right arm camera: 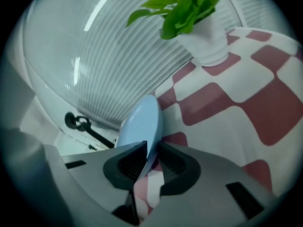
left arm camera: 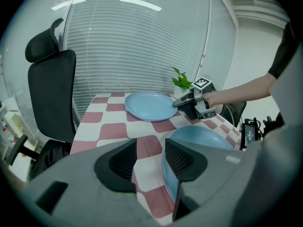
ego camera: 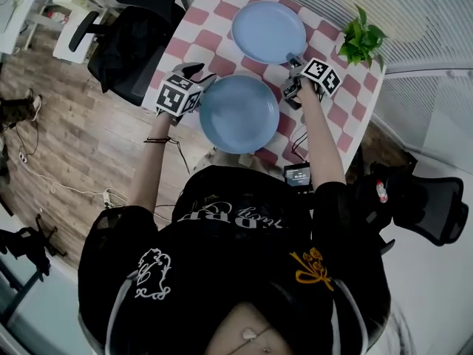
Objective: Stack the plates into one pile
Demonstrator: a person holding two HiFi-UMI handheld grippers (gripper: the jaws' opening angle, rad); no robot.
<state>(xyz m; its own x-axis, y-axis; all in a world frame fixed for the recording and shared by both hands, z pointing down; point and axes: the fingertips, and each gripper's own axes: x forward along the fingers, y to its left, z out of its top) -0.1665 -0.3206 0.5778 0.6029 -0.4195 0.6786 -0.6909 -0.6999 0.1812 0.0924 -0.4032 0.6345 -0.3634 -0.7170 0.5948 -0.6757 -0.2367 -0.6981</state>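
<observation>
Two blue plates lie on the red-and-white checked table. The far plate has its near right rim between the jaws of my right gripper. In the right gripper view that rim runs edge-on between the pads, and my right gripper is shut on it. The near plate lies flat in front of me. My left gripper stands open at this plate's left edge. In the left gripper view the near plate lies beside the right jaw, and only tablecloth shows between the jaws.
A potted green plant stands at the table's far right corner, just right of the far plate. A black office chair is at the table's left side, another at my right. A small black device sits by the near table edge.
</observation>
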